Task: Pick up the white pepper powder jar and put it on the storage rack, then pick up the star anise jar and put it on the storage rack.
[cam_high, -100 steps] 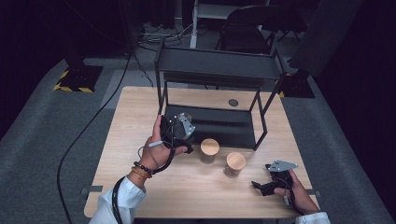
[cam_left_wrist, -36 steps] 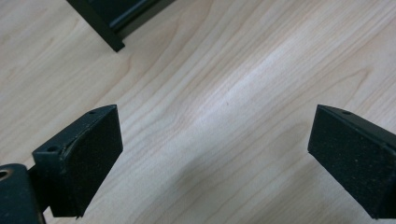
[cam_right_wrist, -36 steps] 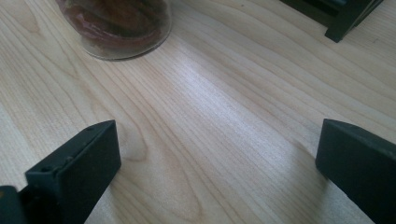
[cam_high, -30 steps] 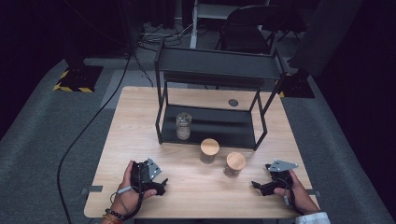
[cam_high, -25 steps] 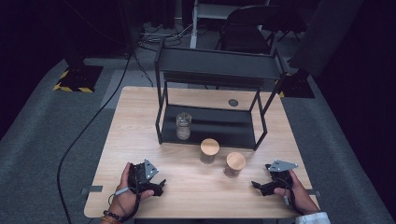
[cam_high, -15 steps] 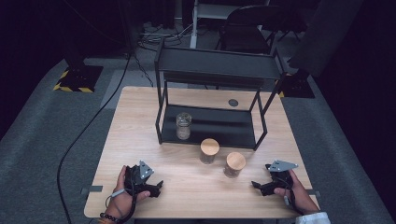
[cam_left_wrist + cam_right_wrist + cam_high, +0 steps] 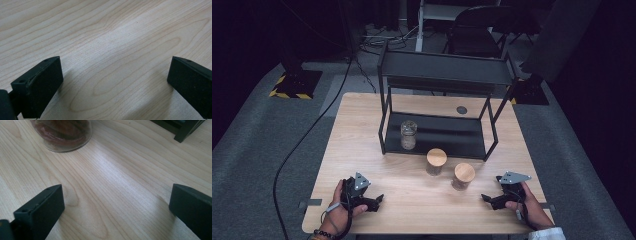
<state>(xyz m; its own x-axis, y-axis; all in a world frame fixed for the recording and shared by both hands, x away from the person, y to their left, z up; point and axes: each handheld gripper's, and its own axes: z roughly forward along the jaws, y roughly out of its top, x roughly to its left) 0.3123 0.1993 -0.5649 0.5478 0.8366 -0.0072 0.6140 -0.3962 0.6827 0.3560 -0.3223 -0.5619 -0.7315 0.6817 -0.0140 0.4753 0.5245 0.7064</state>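
A clear glass jar (image 7: pixel 408 135) with no lid stands on the lower level of the black metal shelf (image 7: pixel 442 75). Two jars with wooden lids (image 7: pixel 436 161) (image 7: pixel 463 176) stand on the table in front of the shelf. My left gripper (image 7: pixel 379 200) rests near the front left of the table. Its jaws have just been opening, and they stand wide apart over bare wood (image 7: pixel 115 85) with nothing between them. My right gripper (image 7: pixel 486 200) lies at the front right, open and empty (image 7: pixel 116 205). A jar's base (image 7: pixel 62 132) sits just beyond its jaws.
The wooden table (image 7: pixel 362 130) is ringed by grey carpet and dark floor. A small dark disc (image 7: pixel 461 110) lies behind the shelf. A shelf foot (image 7: pixel 185 131) shows in the right gripper view. A black cable (image 7: pixel 307 135) trails off to the left.
The left gripper was up at the shelf's left front with the glass jar. The jar now stands on the lower level, and the hand has drawn back to the front left edge. The right hand kept still.
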